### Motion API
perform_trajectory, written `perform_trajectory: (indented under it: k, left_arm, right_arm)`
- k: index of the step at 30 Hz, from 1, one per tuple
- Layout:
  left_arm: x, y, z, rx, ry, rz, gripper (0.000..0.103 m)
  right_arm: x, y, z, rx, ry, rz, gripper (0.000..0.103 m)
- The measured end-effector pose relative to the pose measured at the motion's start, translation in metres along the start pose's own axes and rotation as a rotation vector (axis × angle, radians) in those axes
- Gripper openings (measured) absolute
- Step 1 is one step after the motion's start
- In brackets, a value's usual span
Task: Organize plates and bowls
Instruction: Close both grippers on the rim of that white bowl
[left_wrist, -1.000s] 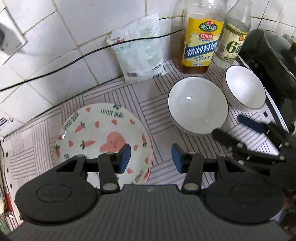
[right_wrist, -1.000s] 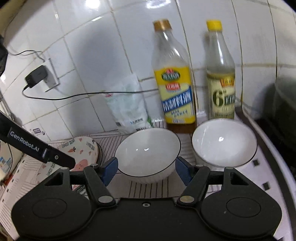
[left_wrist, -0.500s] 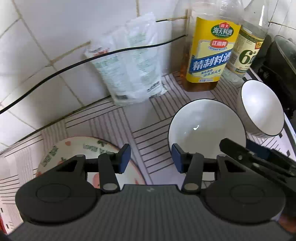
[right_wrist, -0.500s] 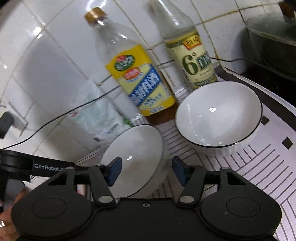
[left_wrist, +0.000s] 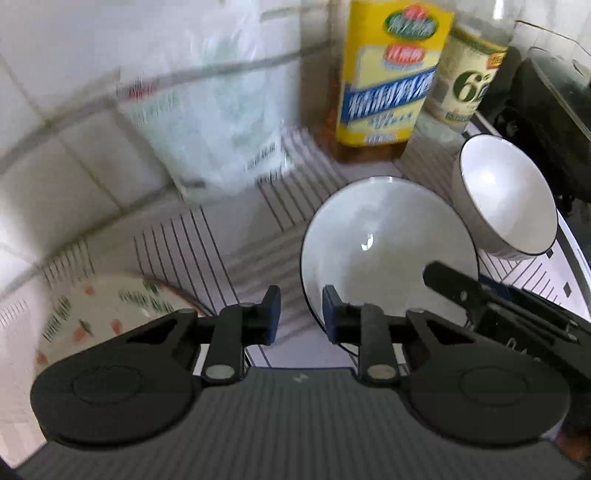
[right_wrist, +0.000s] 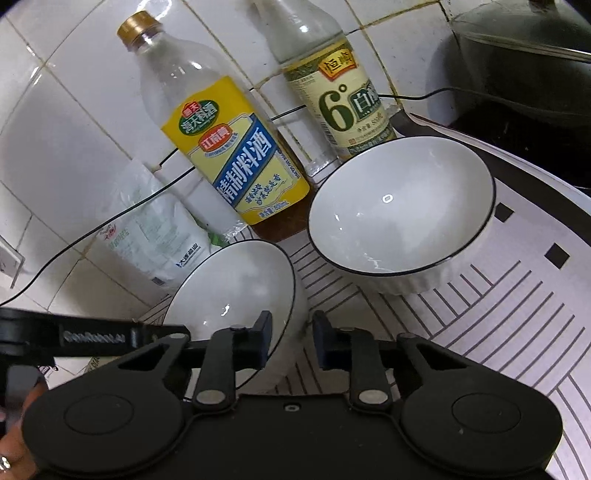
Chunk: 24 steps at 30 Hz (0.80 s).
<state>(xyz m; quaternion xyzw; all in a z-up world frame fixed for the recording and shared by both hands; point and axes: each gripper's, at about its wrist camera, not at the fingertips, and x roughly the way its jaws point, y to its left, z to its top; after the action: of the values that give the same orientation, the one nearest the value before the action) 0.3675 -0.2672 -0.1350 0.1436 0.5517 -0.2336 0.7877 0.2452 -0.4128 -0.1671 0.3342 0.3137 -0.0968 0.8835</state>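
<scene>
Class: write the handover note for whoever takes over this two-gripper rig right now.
Right gripper: jaws just closed, shut on the near black-rimmed white ceramic bowl.
Left gripper: jaws just closing over that bowl's opposite rim; contact unclear.
Second matching bowl and carrot-print plate sit apart on the striped mat.
Done: nothing stacked.
Left: stack the bowls, tidy the plate.

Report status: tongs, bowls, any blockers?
Both tongs just closed: left tongs and right tongs pinch near bowl rim, opposite sides. Far bowl untouched. Yellow-label bottle close behind, nothing blocking.
</scene>
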Motion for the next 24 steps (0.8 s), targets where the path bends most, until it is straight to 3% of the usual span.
perform_trajectory:
  k: [3,15,24]
  left_arm:
    - [0.003,0.005,-0.003,-0.056,0.019,-0.056,0.011]
    - [-0.032,-0.005,-0.015,-0.068,0.025,-0.063,0.012]
    - [-0.058,-0.009,-0.029,-0.045,0.071,-0.059,0.013]
  right_arm:
    - [0.003,0.003,-0.001,0.002,-0.007,0.008,0.023]
    - [-0.020,0.015,0.005,-0.027,0.012,-0.020,0.021]
    - [-0.048,0.014,0.009,-0.039,0.033,0.051,0.021]
